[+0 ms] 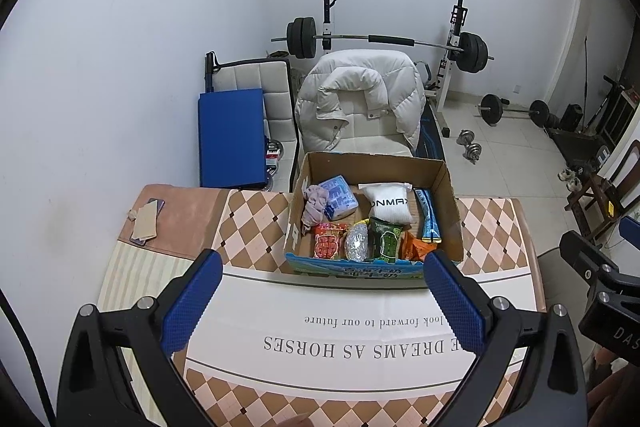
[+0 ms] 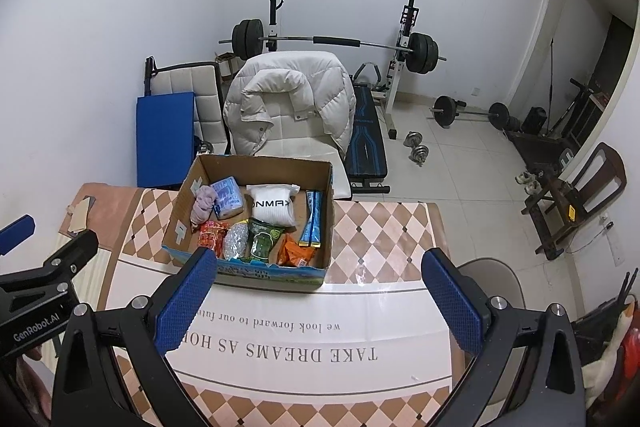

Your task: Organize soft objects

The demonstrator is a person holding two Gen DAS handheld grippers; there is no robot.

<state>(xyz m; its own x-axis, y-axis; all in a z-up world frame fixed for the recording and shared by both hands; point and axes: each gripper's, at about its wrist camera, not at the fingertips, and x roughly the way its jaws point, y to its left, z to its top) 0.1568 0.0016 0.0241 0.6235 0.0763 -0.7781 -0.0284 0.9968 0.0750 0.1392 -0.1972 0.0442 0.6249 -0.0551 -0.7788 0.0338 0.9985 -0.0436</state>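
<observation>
1. Nearest the lens in the left wrist view, the left gripper (image 1: 322, 289) fills the lower part of the frame with its blue pads spread wide and nothing between them: it is released and holds nothing.
2. Likewise the right gripper (image 2: 314, 291) sits low in its own view, jaws wide apart and unloaded, hovering over the printed tablecloth (image 2: 304, 331) short of the box.
3. Just above the pads, at centre frame, an open cardboard box (image 1: 448, 203) stands on the cloth, and all the soft things I can see lie inside it.
4. Along the box's upper row: a lilac cloth (image 1: 314, 205) at left, touching a blue printed pack (image 1: 340, 197), then a white pouch (image 1: 388, 207), and a long blue sachet (image 1: 428, 215) leaning against the right wall.
5. Along the lower row: a red packet (image 1: 328, 241), a silvery pouch (image 1: 357, 243), a green packet (image 1: 385, 239) and an orange packet (image 1: 418, 247), packed side by side.
6. Judging from this, either the gathering is complete or the sorting out of the box has not begun; the pictures do not settle which.
7. No soft item lies loose on the cloth near the box; only a phone (image 1: 146, 217) with a card on it rests at the left of the frame, well apart.
8. Neither gripper touches the box or its contents.
</observation>
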